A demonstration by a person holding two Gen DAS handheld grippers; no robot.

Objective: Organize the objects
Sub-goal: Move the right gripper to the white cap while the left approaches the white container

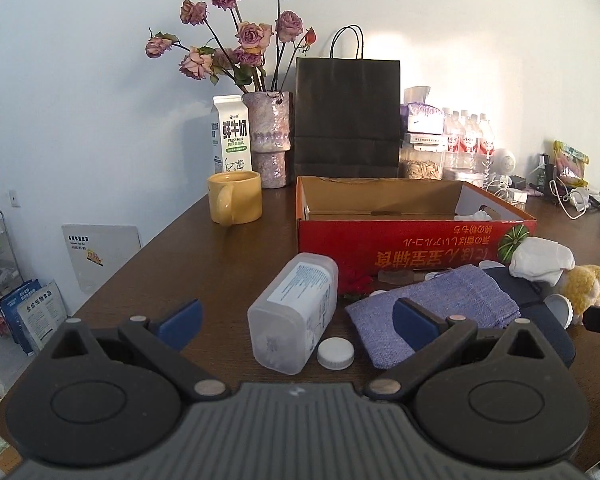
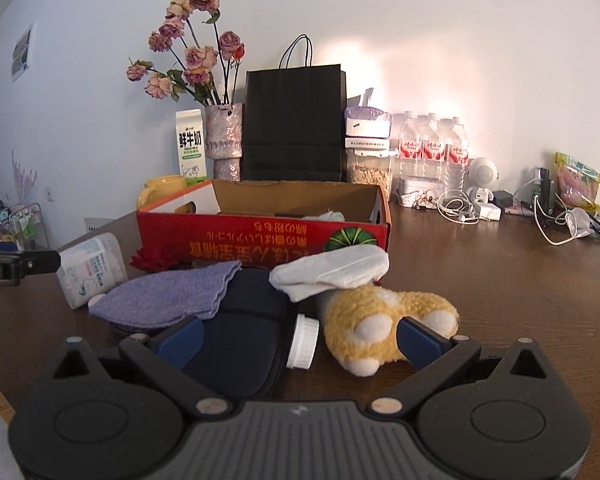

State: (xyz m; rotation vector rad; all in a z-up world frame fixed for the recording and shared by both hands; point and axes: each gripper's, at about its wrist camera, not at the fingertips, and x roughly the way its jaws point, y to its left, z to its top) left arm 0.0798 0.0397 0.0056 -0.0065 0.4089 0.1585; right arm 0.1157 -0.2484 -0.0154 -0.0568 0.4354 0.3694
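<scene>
While both grippers, left gripper (image 1: 296, 320) and right gripper (image 2: 300, 336), gape empty, lower-centre translucent plastic bottle (image 1: 294, 312) may roll if nudged.

Translucent plastic bottle (image 1: 294, 316), woven purple cloth pouch (image 1: 432, 304), fleecy plush toy (image 2: 384, 320), cardboard box (image 1: 400, 240), glossy wood table (image 1: 228, 256).

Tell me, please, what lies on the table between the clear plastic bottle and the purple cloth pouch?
A small white cap lies there, beside the clear plastic bottle and left of the purple cloth pouch. The left wrist view shows it best.
</scene>
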